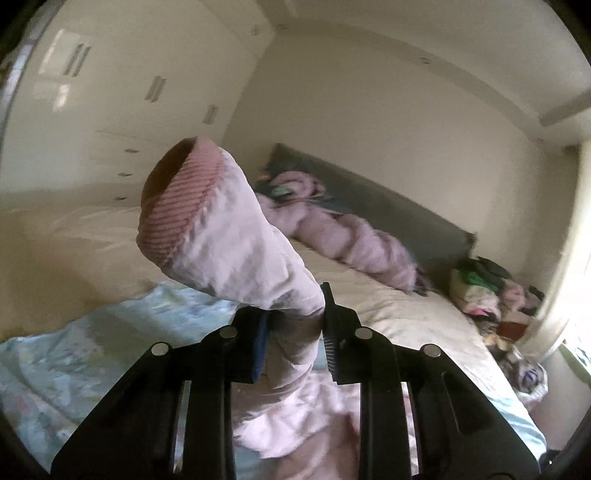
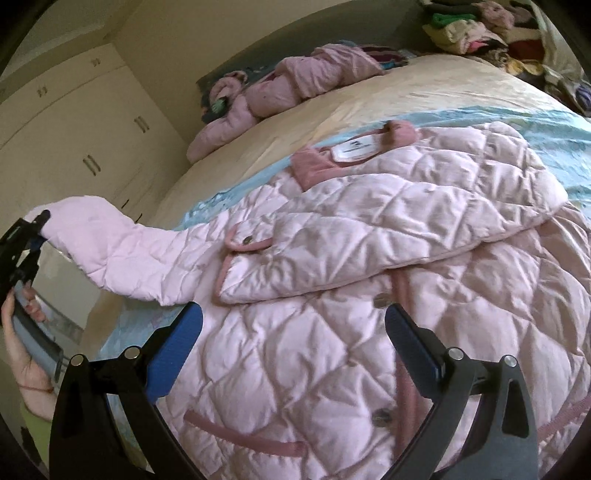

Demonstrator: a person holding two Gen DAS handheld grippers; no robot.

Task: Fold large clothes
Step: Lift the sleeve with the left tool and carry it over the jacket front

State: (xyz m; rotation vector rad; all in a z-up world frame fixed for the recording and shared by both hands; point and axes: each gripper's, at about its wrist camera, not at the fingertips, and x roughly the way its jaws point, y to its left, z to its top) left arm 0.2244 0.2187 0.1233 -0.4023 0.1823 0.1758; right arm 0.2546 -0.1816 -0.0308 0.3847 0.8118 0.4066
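Between left claw pads, sleeve, cuff perhaps ribbed.

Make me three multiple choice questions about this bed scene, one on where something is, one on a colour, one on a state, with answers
1. Where does the pile of mixed clothes lie?
A. on the far corner of the bed
B. on the floor
C. inside the wardrobe

2. What colour is the ribbed cuff of the lifted sleeve?
A. green
B. dusty pink
C. white

3. How does the right claw stand?
A. shut on a button
C. shut on the collar
B. open over the quilted jacket

Answers: 1 A, it sits by the headboard corner. 2 B, darker pink than the sleeve, which the left claw pinches. 3 B, its blue pads stand apart, gripping nothing.
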